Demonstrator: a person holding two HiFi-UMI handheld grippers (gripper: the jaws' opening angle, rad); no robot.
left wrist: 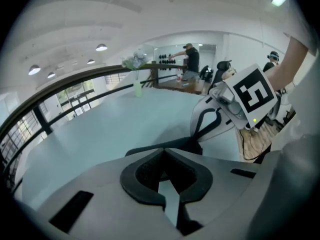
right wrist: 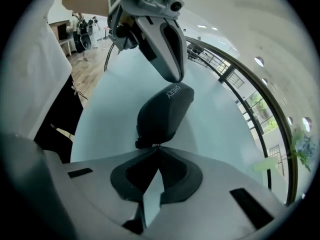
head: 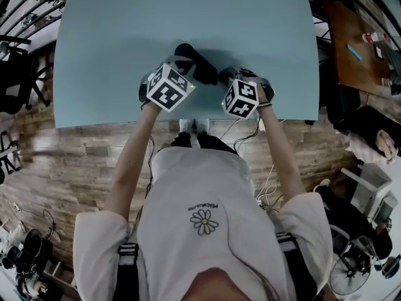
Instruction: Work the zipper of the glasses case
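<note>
Glasses case [right wrist: 162, 114] lies on table [right wrist: 215, 134], left gripper [right wrist: 175, 77] touching its top.

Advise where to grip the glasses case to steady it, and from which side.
Likely its narrow far end, from above: the glasses case lies flat on the table, and its domed middle looks wide for the jaws. The left gripper sits there; the right gripper is shut at the near end.

Bright, even indoor light from ceiling lamps [left wrist: 101, 47] and far windows [left wrist: 75, 96]. A soft shadow [head: 147, 55] lies on the table [head: 94, 17]. Both gripper views bend strongly, corners black; their nearest parts blur.
</note>
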